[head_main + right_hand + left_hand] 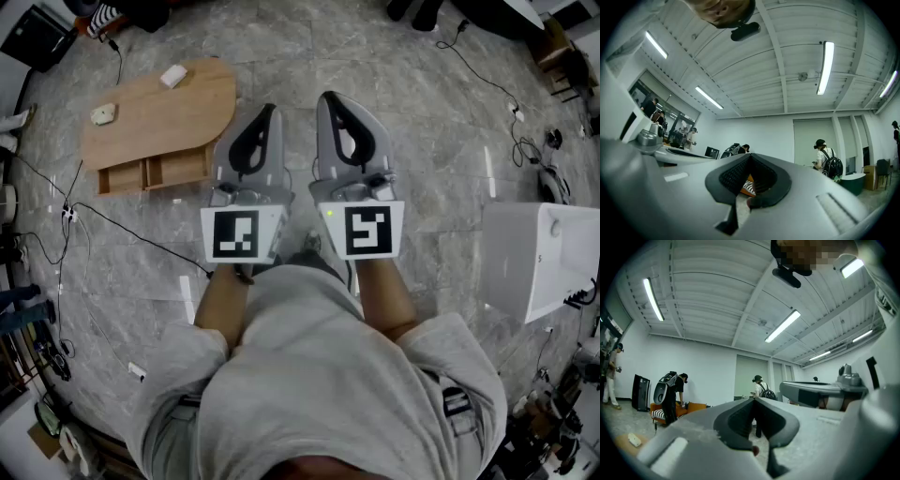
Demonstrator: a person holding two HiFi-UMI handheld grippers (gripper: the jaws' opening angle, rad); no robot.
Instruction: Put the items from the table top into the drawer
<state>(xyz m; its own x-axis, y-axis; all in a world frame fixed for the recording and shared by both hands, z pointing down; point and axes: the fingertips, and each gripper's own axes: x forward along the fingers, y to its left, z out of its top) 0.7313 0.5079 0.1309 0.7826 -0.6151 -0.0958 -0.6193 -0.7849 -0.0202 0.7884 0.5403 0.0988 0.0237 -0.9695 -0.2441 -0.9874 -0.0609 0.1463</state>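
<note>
A low wooden table (187, 117) stands on the stone floor at the upper left of the head view. Two small whitish items lie on it, one at the far end (172, 76) and one near the left edge (103, 114). Two drawer compartments (150, 173) stand open on its near side. My left gripper (272, 110) and right gripper (327, 97) are held side by side close to the body, well short of the table, both shut and empty. In the left gripper view the left gripper (753, 399) has its tips together, and a whitish item (633, 440) shows low left. The right gripper (750, 155) is likewise closed.
A white box-like cabinet (534, 258) stands on the floor at the right. Black cables (112, 230) run across the floor left of the table and at the upper right. Several people (670, 397) stand by an orange sofa at the far wall.
</note>
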